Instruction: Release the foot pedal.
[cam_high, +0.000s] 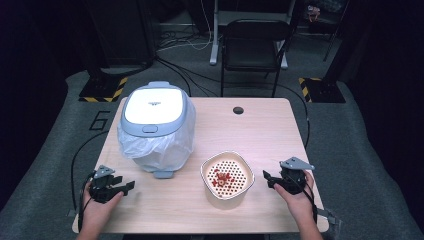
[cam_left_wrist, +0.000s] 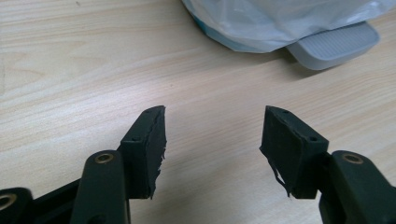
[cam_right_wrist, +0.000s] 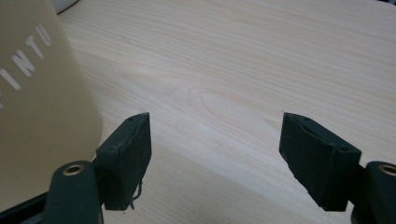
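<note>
A beige bowl (cam_high: 227, 176) with a perforated insert and red bits inside stands at the table's front middle. Its lettered wall (cam_right_wrist: 37, 107) rises just left of my right gripper (cam_right_wrist: 215, 144), whose jaws stand open over bare wood. In the high view the right gripper (cam_high: 266, 178) sits a short way right of the bowl, pointing at it. My left gripper (cam_high: 131, 186) rests low near the front left, open and holding nothing (cam_left_wrist: 212, 135). Ahead of it is the grey foot pedal (cam_left_wrist: 334, 44) of a white-lidded bin (cam_high: 156, 107) lined with a clear plastic bag (cam_left_wrist: 280, 21).
The light wooden table (cam_high: 270, 130) has a dark cable hole (cam_high: 238, 110) near its far edge. A black chair (cam_high: 255, 47) stands behind the table. Cables run across the grey floor (cam_high: 175, 70). Bare wood lies between the bin and the right edge.
</note>
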